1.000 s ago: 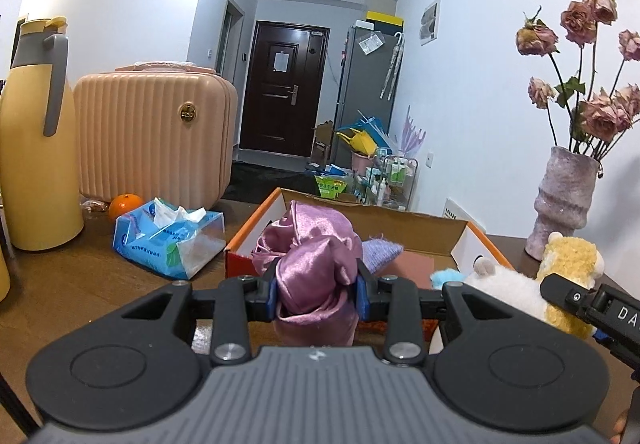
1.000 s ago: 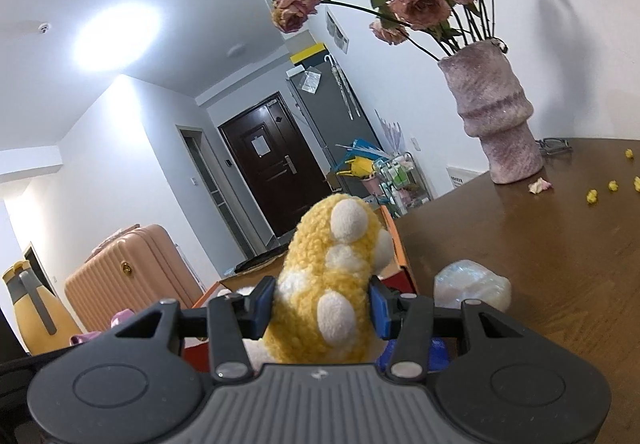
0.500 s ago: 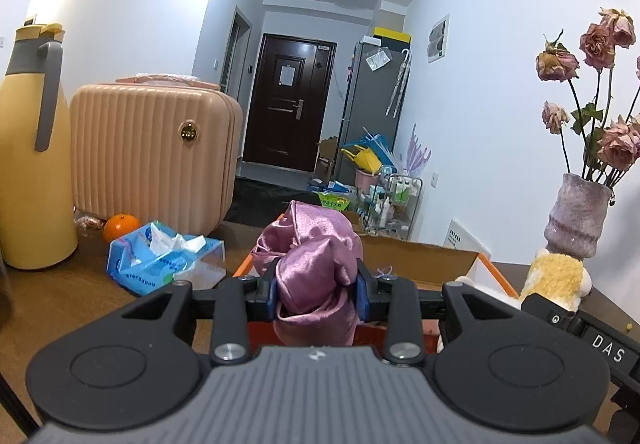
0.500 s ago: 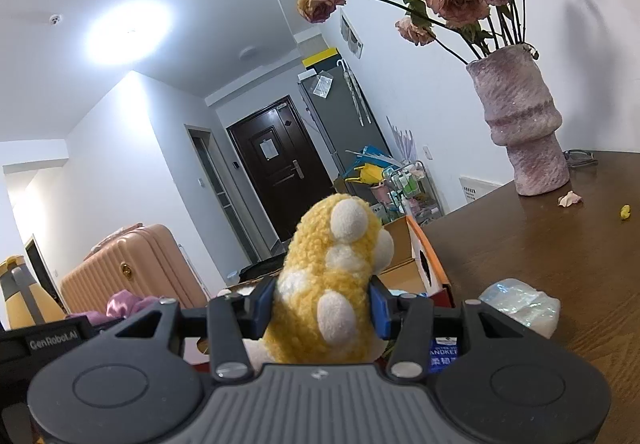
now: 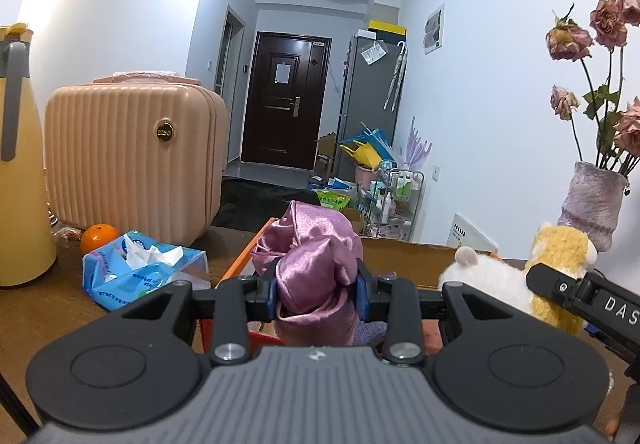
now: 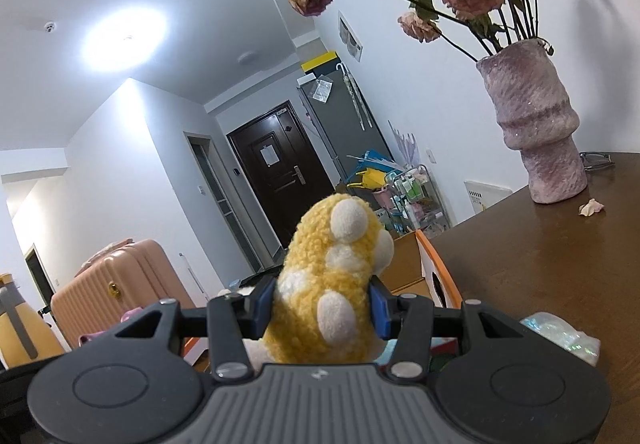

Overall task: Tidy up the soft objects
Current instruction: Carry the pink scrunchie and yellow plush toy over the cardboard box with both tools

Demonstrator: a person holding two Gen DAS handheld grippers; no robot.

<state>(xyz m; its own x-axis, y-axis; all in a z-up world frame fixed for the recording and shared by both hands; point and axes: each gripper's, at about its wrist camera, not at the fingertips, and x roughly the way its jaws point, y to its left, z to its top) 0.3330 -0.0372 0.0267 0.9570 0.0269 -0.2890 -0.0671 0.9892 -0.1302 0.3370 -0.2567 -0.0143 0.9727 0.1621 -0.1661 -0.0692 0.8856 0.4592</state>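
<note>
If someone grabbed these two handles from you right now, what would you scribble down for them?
Left gripper: shut on the purple satin cloth, held up over the near edge of the cardboard box.
Right gripper: shut on the yellow plush toy, held up beside the box, above the wooden table.
Done: both soft things are picked up.
Left: neither is put down yet. The box looks like the likely place for them; lower each one in, then open.
</note>
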